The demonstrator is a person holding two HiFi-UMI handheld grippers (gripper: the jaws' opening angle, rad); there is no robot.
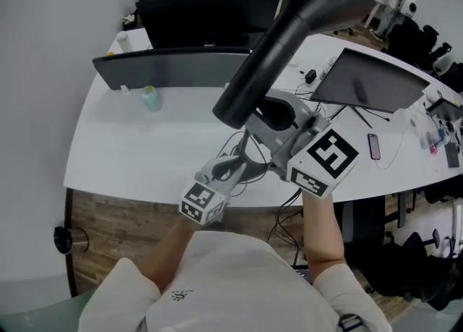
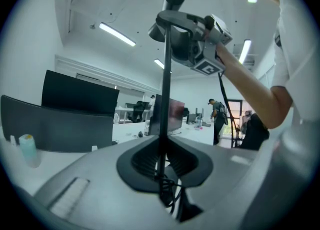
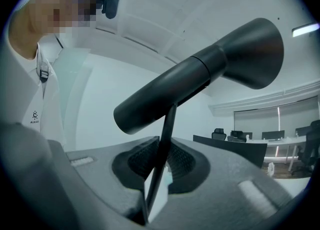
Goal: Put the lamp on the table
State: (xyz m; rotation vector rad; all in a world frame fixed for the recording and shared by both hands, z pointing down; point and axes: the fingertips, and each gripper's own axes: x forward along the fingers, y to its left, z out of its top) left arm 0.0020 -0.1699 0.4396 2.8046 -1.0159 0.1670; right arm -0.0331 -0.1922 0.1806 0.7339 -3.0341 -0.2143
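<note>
A dark lamp is held in the air in front of the white table (image 1: 123,157). Its cone-shaped head (image 1: 304,27) fills the top of the head view and shows again in the right gripper view (image 3: 210,78). My right gripper (image 1: 269,126) is shut on the thin black pole (image 3: 162,169) just under the head. Lower down, my left gripper (image 1: 237,166) is shut on the same pole (image 2: 165,88), where a tangle of black cord hangs. The right gripper (image 2: 200,48) shows high up in the left gripper view. The lamp's base is not visible.
On the table stand a dark monitor (image 1: 173,70) at the back, a second monitor (image 1: 369,81) to the right, a small teal-capped bottle (image 1: 150,98), a phone (image 1: 374,146) and cables. Office chairs (image 1: 427,48) stand beyond. A wooden floor (image 1: 116,229) lies below the near edge.
</note>
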